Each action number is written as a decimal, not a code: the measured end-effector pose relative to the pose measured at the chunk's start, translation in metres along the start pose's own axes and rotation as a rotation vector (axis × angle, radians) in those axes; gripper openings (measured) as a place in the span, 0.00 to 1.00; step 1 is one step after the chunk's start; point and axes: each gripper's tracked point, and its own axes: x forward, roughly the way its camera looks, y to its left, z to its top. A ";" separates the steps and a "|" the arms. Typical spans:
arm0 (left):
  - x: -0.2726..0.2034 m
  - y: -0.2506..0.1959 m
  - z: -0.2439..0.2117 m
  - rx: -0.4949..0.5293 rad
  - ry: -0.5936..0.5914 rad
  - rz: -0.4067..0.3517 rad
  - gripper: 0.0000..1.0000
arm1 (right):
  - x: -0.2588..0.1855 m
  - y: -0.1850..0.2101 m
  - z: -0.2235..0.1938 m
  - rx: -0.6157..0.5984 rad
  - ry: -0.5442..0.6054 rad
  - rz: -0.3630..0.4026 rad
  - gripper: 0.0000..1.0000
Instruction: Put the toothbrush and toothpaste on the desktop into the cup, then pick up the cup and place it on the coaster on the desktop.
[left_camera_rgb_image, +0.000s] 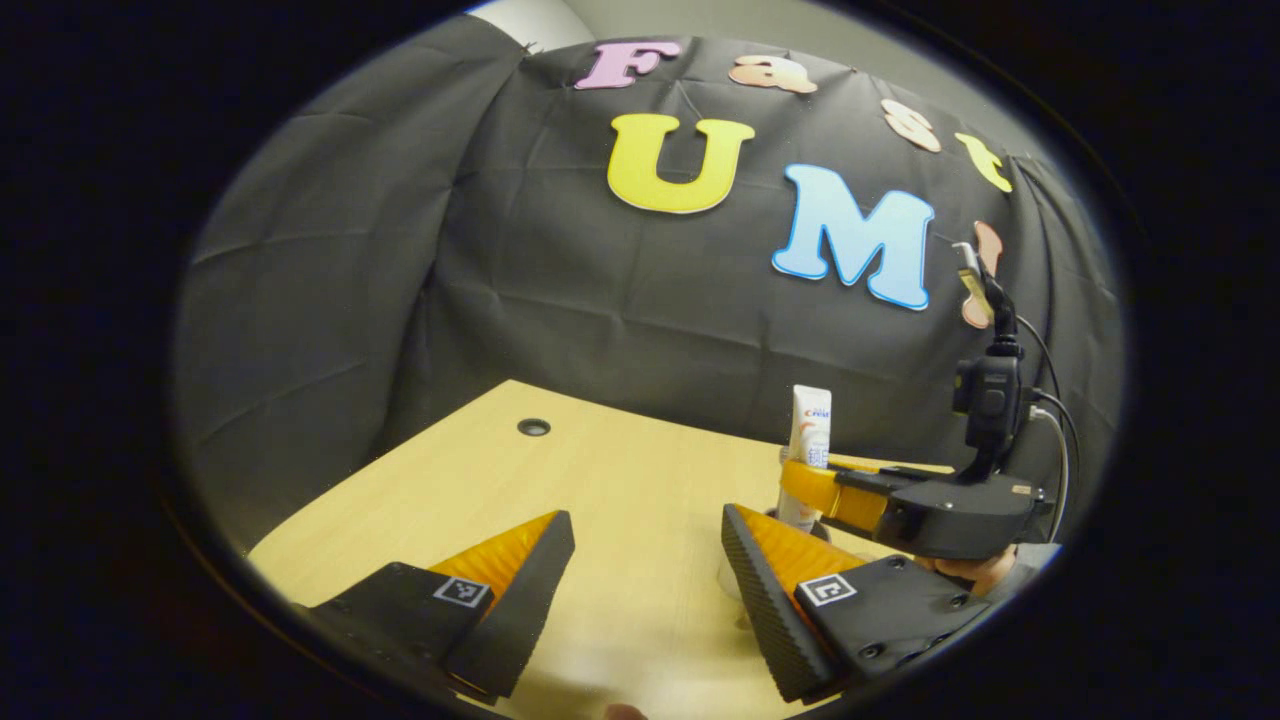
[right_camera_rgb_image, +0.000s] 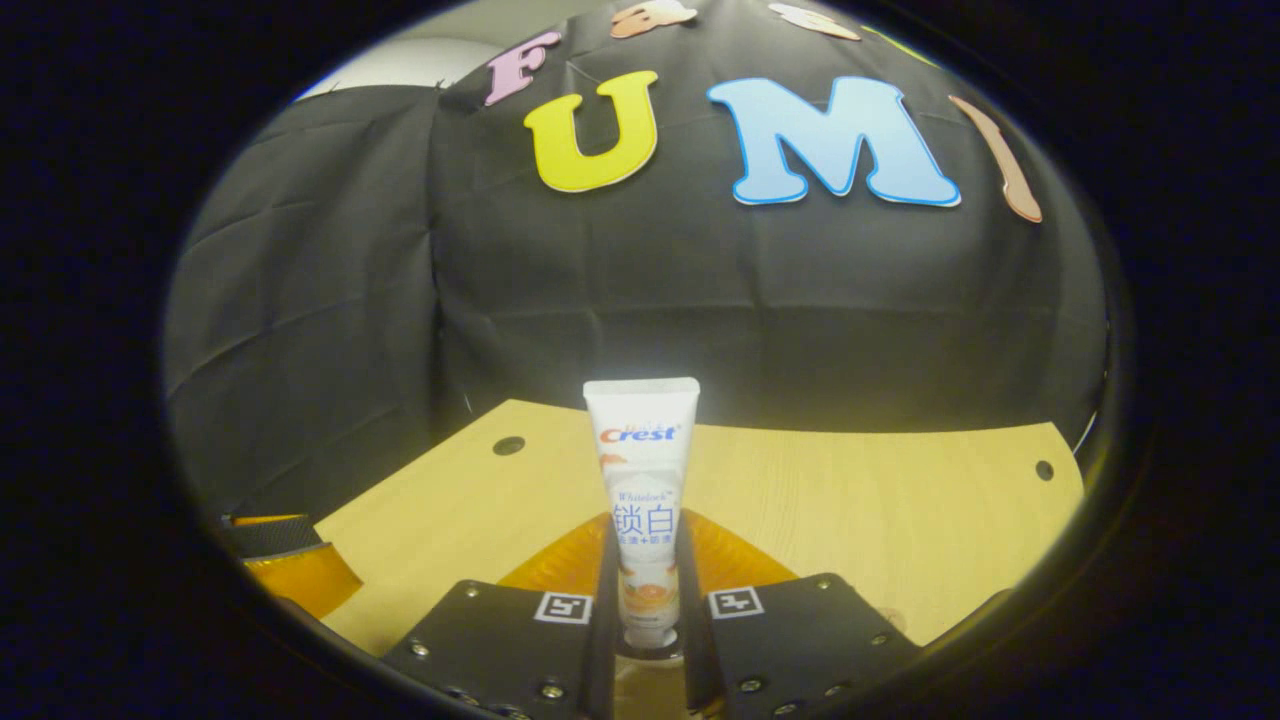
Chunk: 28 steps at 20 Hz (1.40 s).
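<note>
Toothpaste (right_camera_rgb_image: 646, 500) stands upright at lower centre of the right gripper view, clamped between the right gripper (right_camera_rgb_image: 648, 610) fingers above the desk (right_camera_rgb_image: 900, 520). Lower in the left gripper view, the left gripper (left_camera_rgb_image: 648, 560) hangs open, empty. Judged step: loading the cup (left_camera_rgb_image: 735, 580), faintly visible just beneath; next, lower and release.

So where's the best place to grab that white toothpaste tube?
Around its lower body, as the right claw does now: the white toothpaste tube stands upright, cap down, so come in level from the side and press its flat faces.
</note>
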 end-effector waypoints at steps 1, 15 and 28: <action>0.000 0.002 -0.002 -0.001 0.004 0.003 0.96 | -0.001 -0.003 -0.006 -0.002 0.027 -0.022 0.34; -0.003 -0.012 -0.005 0.002 0.003 0.004 0.96 | -0.036 -0.009 0.012 -0.016 -0.008 -0.024 0.86; 0.017 -0.109 -0.031 0.078 0.173 -0.155 0.96 | -0.132 -0.098 0.035 0.059 -0.071 -0.173 0.85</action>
